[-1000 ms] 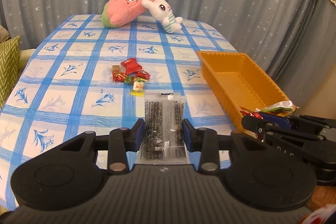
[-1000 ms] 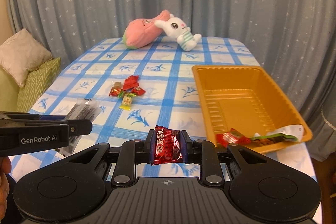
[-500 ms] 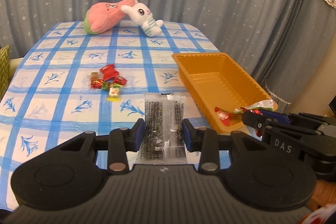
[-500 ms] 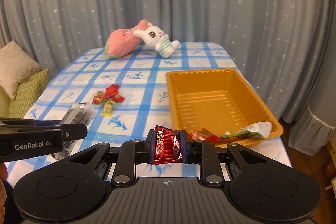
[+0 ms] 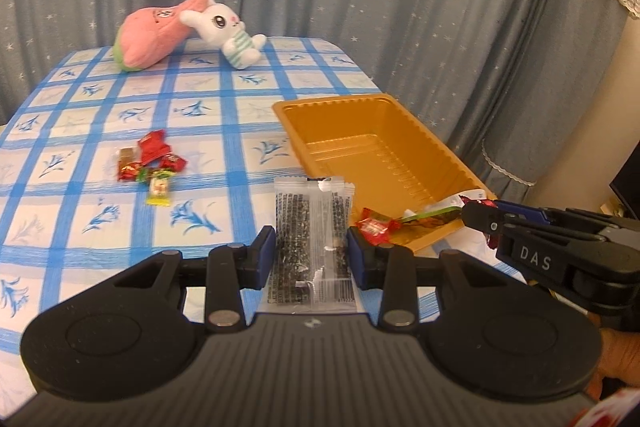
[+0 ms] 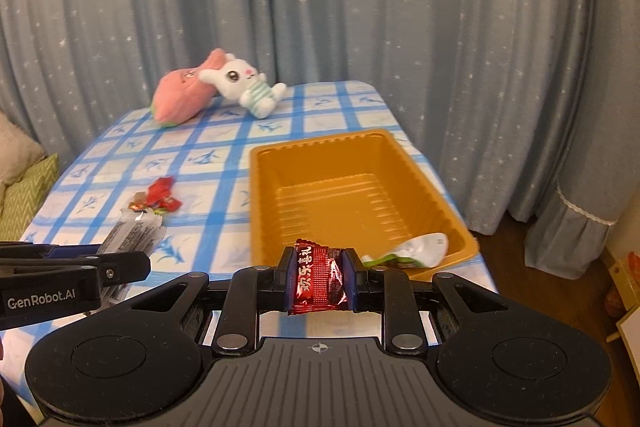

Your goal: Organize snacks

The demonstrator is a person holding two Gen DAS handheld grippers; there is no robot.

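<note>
Both grippers loaded, held near the tray's front end.

The table (image 5: 224, 115), under a blue-checked cloth, bears an orange tray (image 6: 404, 171) with a few wrappers at its near end. The left gripper (image 5: 311, 254) is clamped on a clear sesame-bar packet (image 5: 310, 227); the right gripper (image 6: 317, 277) grips a red candy (image 6: 318, 277). A loose candy pile (image 5: 150, 163) lies left of the tray.

Clear sesame-bar packet (image 5: 311, 239) held upright, red candy (image 6: 319, 278) clamped, orange tray (image 6: 264, 195) holding wrappers
</note>
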